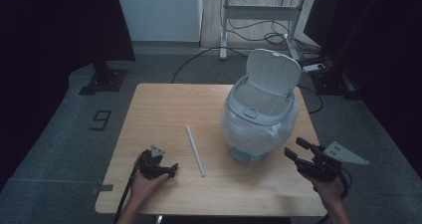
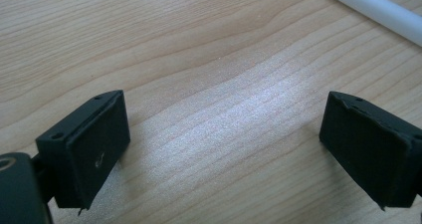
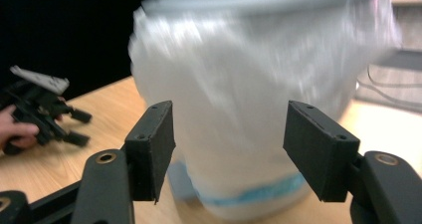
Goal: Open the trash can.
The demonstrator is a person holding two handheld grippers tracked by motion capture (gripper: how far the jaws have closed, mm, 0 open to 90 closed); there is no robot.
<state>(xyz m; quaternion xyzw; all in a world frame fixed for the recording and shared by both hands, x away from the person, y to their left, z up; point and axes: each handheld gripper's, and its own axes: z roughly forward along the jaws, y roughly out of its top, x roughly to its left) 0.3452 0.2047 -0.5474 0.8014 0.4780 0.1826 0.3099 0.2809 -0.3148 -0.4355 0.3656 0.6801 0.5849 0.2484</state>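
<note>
Bin (image 1: 259, 117), bag-lined and lid up, stands near the table's (image 1: 164, 102) right edge; right gripper (image 1: 297, 152) faces it, jaws wide, nothing held. Left gripper (image 1: 171, 170) rests released near the front edge.

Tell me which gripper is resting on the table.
The left gripper: it lies on the wooden table, while the right gripper is raised beside the bin.

pale blue bin (image 1: 259, 115), white tube (image 1: 195, 150) — black grippers

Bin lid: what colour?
Pale grey-blue; the bin lid stands flipped open above the clear liner bag. Clearest in the high view.
</note>
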